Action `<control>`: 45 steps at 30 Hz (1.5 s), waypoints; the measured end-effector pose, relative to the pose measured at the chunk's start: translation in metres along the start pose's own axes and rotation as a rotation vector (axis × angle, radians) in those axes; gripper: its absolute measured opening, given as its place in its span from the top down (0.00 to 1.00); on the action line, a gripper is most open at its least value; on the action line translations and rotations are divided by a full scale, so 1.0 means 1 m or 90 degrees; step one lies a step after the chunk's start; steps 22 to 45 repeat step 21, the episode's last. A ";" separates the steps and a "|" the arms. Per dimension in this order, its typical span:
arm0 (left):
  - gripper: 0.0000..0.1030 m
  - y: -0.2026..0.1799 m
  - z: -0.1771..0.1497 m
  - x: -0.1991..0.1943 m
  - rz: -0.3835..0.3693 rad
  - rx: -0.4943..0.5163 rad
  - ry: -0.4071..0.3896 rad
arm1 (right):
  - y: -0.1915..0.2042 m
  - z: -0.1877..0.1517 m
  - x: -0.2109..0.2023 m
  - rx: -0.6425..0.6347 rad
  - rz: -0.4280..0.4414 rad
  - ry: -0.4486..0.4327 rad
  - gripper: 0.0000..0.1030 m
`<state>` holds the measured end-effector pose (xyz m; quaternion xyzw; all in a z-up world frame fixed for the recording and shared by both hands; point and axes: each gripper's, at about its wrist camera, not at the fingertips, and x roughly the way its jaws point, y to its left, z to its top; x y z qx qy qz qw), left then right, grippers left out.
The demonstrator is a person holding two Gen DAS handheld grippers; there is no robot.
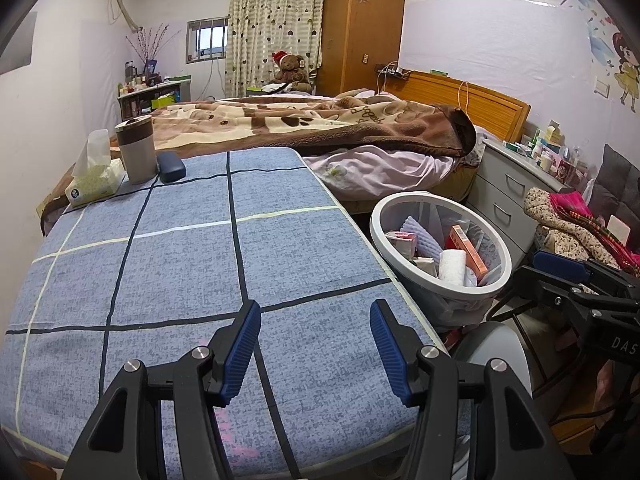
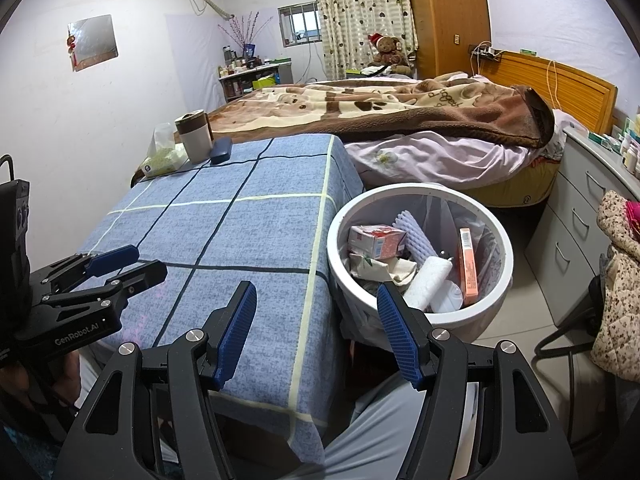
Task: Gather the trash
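- Left gripper (image 1: 316, 350): jaws spread, nothing between the blue pads; it hangs over the near end of the table (image 1: 180, 272), which wears a blue checked cloth.
- Right gripper (image 2: 318, 330): jaws likewise spread and empty, poised over the table's corner with the bin just beyond its right finger.
- Waste bin (image 2: 496, 280): white, round, lined with a clear bag, standing on the floor just beside the table's right edge. It already holds the trash: a pink-and-white carton (image 2: 374, 242), crumpled paper, a lilac foam sleeve (image 2: 414, 236), a white roll (image 2: 428, 282) and an orange box (image 2: 468, 268) leaning upright against the wall.
- Far end of the table: tissue pack (image 1: 94, 182), lidded tumbler (image 1: 136, 150) and dark case (image 1: 172, 166), close together. None of these reads as litter; the rest of the cloth appears bare.
- Judged progress: collection looks complete or nearly so.
- Risk, misjudged target: a gripper sent to the far end could seize the tissue pack or case as trash.
- Risk, tipping: a reach across the table could knock the tall tumbler, which stands touching or nearly touching the case.
- Risk, bin: the right gripper's finger sits close to the rim; a careless sweep could nudge the light bin or snag the loose liner.
- Risk, collision: both grippers sit near each other at the table's front.
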<state>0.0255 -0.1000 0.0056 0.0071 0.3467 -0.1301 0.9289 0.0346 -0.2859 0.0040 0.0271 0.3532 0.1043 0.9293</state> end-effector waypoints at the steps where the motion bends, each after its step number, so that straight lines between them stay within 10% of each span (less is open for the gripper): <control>1: 0.45 -0.001 0.000 0.000 0.001 0.000 0.000 | 0.000 0.000 0.000 0.000 0.000 0.000 0.38; 45: 0.45 0.003 -0.006 0.004 0.013 -0.013 0.006 | 0.002 -0.001 0.004 -0.003 0.004 0.006 0.38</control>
